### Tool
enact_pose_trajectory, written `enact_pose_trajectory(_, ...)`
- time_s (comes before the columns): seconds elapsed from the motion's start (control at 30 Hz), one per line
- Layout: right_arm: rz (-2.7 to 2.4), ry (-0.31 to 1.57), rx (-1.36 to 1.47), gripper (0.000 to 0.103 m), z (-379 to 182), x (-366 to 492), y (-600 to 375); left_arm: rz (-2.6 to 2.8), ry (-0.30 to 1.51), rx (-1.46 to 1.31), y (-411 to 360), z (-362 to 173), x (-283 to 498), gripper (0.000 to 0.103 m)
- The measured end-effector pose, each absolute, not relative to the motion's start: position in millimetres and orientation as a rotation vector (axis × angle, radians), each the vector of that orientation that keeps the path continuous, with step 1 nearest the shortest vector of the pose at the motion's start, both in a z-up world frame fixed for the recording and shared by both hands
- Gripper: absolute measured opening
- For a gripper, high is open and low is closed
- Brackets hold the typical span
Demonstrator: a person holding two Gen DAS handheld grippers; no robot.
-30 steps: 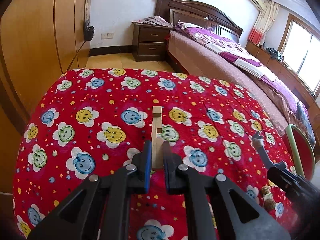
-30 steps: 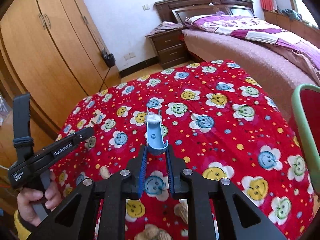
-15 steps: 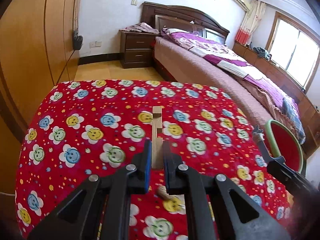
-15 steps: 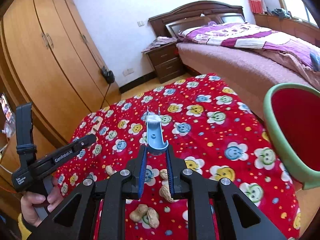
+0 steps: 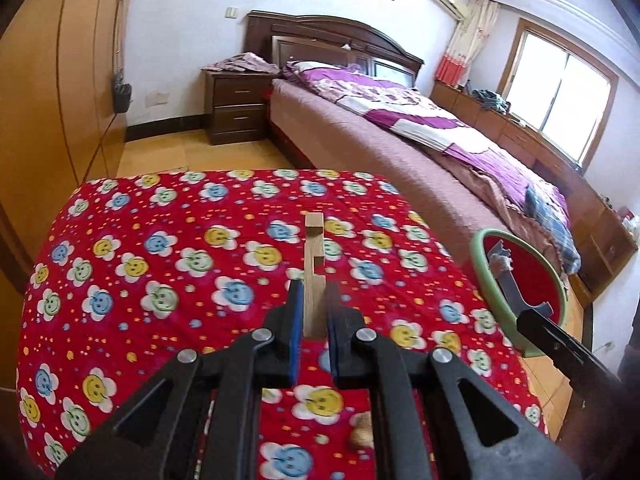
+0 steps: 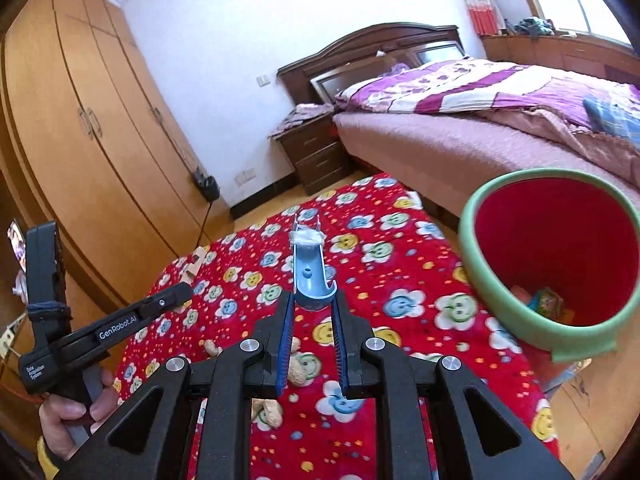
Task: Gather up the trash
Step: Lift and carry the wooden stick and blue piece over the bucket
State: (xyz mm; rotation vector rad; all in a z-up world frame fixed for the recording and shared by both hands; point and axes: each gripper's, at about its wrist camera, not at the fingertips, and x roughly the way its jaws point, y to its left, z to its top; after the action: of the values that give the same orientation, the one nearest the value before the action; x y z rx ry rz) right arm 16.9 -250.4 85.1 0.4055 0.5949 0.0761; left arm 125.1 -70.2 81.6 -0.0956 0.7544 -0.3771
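- My left gripper (image 5: 313,304) stays clenched on the wood strip (image 5: 313,276), which sticks up mid-frame over the red cloth (image 5: 160,280).
- My right gripper (image 6: 311,312) still grips the blue clip (image 6: 309,276) (white fluff at its tip).
- Since a second ago, both views have lifted: the bin (image 6: 476,264) now fills the right side of the right view, with scraps in its bottom.
- Peanuts (image 6: 298,368) lie on the cloth below the right jaws.
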Motion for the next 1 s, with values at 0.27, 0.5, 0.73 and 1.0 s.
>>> enact_pose_trajectory(0.27, 0.008, 0.541, 0.448, 0.018, 90, -11, -284, -0.472, 0.757, -0.071, -110, 91, 109, 0.01)
enact_pose_trajectory(0.5, -0.06, 0.517, 0.501, 0.018, 86, -31, -322, -0.556, 0.755, -0.028, -156, 94, 95, 0.01)
enact_pose_trajectory(0.73, -0.134, 0.502, 0.546, 0.018, 78, -44, -356, -0.631, 0.769, 0.014, -202, 88, 90, 0.01)
enact_pose_trajectory(1.0, -0.228, 0.501, 0.593, 0.018, 63, -53, -393, -0.7, 0.794, 0.053, -249, 71, 98, 0.01)
